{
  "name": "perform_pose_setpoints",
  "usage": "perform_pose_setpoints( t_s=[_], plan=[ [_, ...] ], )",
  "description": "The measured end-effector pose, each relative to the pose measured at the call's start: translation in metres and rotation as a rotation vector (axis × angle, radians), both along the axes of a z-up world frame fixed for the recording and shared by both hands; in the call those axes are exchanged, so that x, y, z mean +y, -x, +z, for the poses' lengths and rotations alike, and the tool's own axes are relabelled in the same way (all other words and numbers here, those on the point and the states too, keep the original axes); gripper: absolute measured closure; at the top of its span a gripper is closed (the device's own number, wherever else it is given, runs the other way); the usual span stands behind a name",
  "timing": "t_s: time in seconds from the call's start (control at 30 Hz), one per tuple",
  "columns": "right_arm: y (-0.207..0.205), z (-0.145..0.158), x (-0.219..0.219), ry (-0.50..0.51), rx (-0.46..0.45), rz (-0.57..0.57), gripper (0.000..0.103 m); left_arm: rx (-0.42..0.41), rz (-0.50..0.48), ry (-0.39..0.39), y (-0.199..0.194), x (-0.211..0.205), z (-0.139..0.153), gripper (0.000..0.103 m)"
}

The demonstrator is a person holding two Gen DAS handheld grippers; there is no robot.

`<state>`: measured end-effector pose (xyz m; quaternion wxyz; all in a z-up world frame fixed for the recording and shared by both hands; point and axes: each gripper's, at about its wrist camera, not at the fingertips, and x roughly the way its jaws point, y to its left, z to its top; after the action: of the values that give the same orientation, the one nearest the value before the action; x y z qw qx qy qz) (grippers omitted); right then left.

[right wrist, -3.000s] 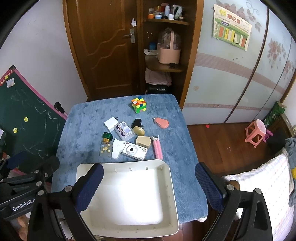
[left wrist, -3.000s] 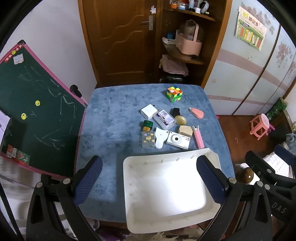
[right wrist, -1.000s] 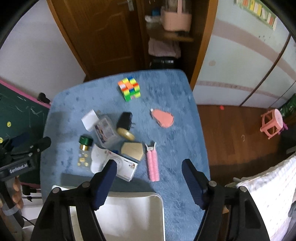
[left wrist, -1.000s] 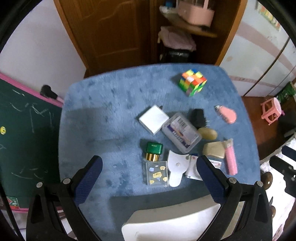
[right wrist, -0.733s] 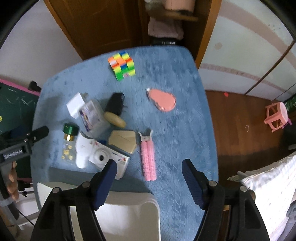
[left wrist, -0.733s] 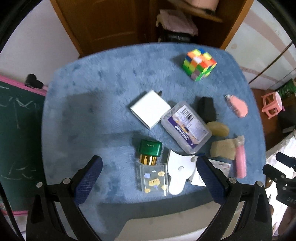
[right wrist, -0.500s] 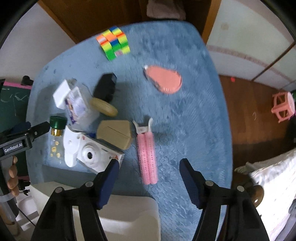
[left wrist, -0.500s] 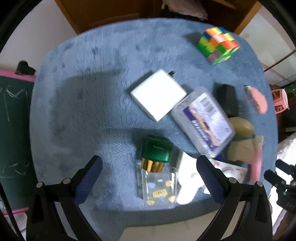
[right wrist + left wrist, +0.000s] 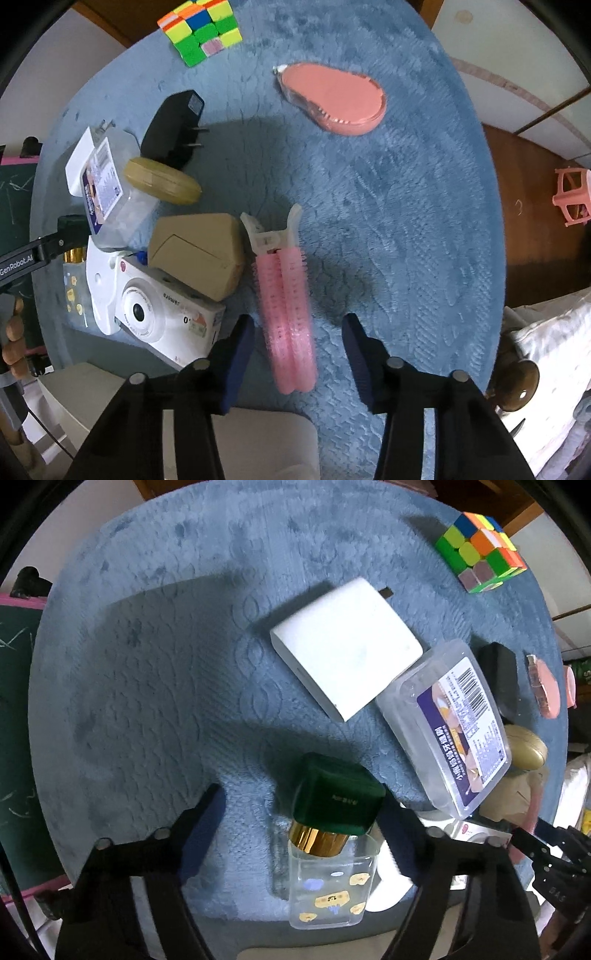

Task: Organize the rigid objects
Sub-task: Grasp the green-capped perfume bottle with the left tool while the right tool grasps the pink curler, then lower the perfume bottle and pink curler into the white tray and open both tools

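Blue plush cloth (image 9: 155, 686) covers the table, and nothing is sorted yet. My left gripper (image 9: 301, 818) has been closing around the green-capped bottle (image 9: 332, 834); I can't tell if its pads press. My right gripper (image 9: 298, 341) has been closing around the pink hair clip (image 9: 286, 314), pads apart. The white tray (image 9: 258, 443) lies just behind the fingers, its contents unseen.

Home room: chalkboard (image 9: 14, 686), pink stool (image 9: 572, 195), blue-covered table (image 9: 406, 206)

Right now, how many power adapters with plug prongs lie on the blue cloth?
2. The white adapter lies near the middle, touching the clear plastic box. The black adapter lies just behind the gold oval case. Others may be hidden under the pile.
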<state>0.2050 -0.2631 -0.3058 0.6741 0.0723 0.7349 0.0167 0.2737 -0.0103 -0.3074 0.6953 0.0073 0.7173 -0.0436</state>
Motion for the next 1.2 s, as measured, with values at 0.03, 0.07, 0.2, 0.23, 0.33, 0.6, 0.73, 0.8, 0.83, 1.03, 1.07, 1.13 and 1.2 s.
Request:
perform_pose_setpoints(
  t_s=[0.03, 0.07, 0.2, 0.23, 0.33, 0.6, 0.73, 0.8, 0.83, 1.03, 1.07, 1.13, 1.2],
  plan=[
    [0.0, -0.003, 0.0, -0.004, 0.009, -0.003, 0.062, 0.002, 0.0, 0.0, 0.0, -0.001, -0.002, 0.026],
    [0.0, -0.006, 0.0, -0.007, 0.017, -0.005, 0.064, 0.001, 0.001, -0.006, 0.001, -0.002, -0.003, 0.026],
    [-0.003, -0.014, -0.002, -0.022, 0.02, -0.019, 0.065, -0.022, -0.007, -0.031, -0.004, -0.004, -0.008, 0.027],
    [-0.004, -0.015, -0.004, -0.026, 0.02, -0.022, 0.065, -0.026, -0.007, -0.036, -0.004, -0.004, -0.009, 0.027],
    [-0.006, -0.016, -0.012, -0.028, 0.022, -0.029, 0.07, -0.036, -0.006, -0.038, -0.005, -0.012, -0.005, 0.034],
    [-0.003, -0.006, -0.028, -0.068, 0.004, -0.057, 0.077, -0.062, 0.005, -0.028, -0.01, -0.02, 0.004, 0.06],
    [0.007, 0.004, -0.039, -0.073, -0.033, -0.06, 0.077, -0.102, 0.025, -0.021, -0.004, -0.018, 0.013, 0.061],
    [0.01, 0.011, -0.04, -0.069, -0.053, -0.066, 0.077, -0.141, 0.038, -0.01, 0.002, -0.013, 0.032, 0.061],
    [0.012, 0.016, -0.041, -0.069, -0.066, -0.072, 0.077, -0.156, 0.046, -0.001, 0.003, -0.012, 0.039, 0.061],
    [0.026, 0.06, -0.058, -0.101, -0.186, -0.146, 0.077, -0.255, 0.082, 0.08, 0.021, 0.002, 0.106, 0.061],
    [0.027, 0.07, -0.059, -0.11, -0.209, -0.159, 0.077, -0.288, 0.073, 0.09, 0.029, 0.003, 0.124, 0.061],
    [0.035, 0.094, -0.058, -0.116, -0.266, -0.177, 0.077, -0.332, 0.058, 0.102, 0.041, 0.005, 0.145, 0.061],
    [0.043, 0.122, -0.05, -0.125, -0.318, -0.18, 0.077, -0.383, 0.032, 0.114, 0.064, 0.002, 0.179, 0.061]
  ],
)
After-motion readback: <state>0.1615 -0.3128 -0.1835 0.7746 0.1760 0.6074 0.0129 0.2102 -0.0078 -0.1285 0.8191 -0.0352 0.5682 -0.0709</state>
